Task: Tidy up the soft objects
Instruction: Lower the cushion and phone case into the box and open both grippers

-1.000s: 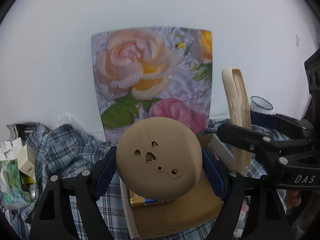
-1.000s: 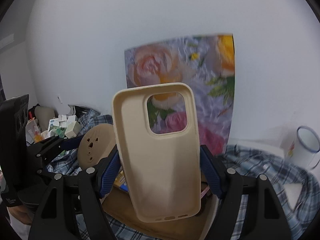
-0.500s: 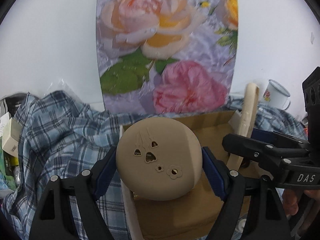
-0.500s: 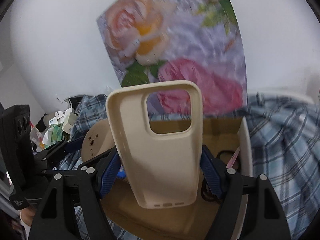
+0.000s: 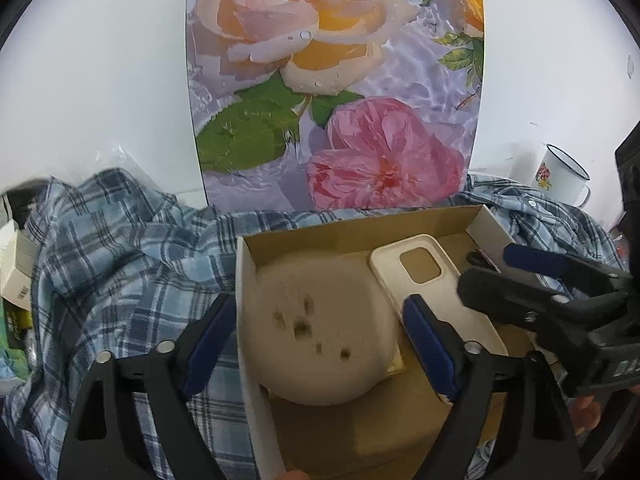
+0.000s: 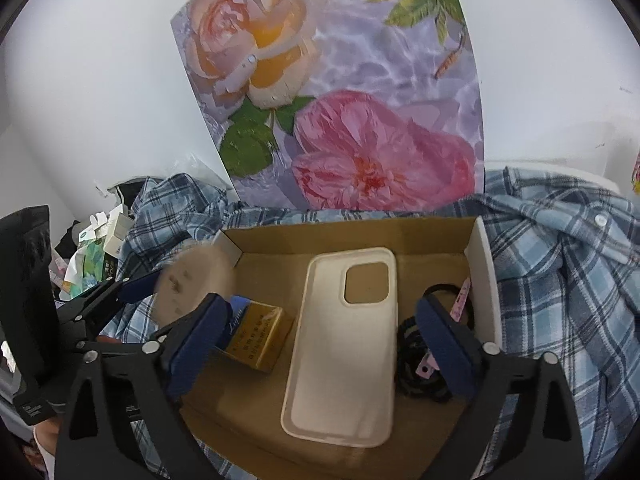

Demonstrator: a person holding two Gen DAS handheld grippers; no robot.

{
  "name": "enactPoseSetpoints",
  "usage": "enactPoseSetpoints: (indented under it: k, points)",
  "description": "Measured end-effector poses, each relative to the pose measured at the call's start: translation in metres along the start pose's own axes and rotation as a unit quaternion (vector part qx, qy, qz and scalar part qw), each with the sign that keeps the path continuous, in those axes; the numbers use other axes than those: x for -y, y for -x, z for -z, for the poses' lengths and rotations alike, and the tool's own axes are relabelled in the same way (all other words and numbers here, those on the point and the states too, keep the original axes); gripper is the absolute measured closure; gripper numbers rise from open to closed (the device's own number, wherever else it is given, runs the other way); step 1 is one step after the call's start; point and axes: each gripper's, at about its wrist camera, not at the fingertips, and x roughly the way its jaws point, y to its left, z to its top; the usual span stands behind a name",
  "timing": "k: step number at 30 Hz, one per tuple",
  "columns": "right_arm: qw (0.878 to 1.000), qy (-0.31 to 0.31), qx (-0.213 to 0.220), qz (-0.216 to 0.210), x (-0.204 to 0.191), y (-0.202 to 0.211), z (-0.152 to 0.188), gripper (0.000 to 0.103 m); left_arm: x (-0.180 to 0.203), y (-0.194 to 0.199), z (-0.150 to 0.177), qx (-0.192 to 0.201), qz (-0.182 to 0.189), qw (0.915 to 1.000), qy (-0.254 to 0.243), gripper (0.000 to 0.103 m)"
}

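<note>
Lower centre of the right view, the cream phone case [image 6: 344,344] lies flat in the cardboard box [image 6: 478,248] on plaid cloth [image 6: 568,280]; right gripper [image 6: 320,344] spread. Left gripper [image 5: 320,340] spread around the blurred tan disc [image 5: 324,332]; "DAS" barely legible

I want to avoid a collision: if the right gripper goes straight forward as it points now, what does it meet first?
Probably the cream phone case lying flat in the cardboard box, directly between the open right gripper fingers; depth is uncertain.

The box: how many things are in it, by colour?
Cream: 1, case
Tan: 1, blurred disc
Gold: 1, packet
Black: 1, cord bundle
Total in the box: 4
</note>
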Motion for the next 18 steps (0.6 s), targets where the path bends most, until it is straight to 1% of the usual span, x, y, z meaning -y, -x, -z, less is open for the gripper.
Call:
enactPoseSetpoints:
  k: [3,7,11,18]
  points:
    - [1.0,0.003,0.007,0.004,-0.001,0.005,-0.002,0.004,0.0,0.004,-0.001,0.011,-0.005,0.9999,0.0,0.0]
    - [1.0,0.003,0.012,0.005,-0.001,0.011,-0.005,0.002,-0.003,0.005,-0.002,0.009,0.007,0.9999,0.01,0.0]
    - [1.0,0.006,0.015,0.008,-0.001,0.017,-0.008,0.002,-0.003,0.008,-0.002,0.014,0.008,0.9998,0.012,0.0]
    - [0.999,0.017,0.035,0.006,-0.006,0.035,-0.015,0.001,-0.003,0.022,-0.005,0.029,0.029,0.999,0.017,0.0]
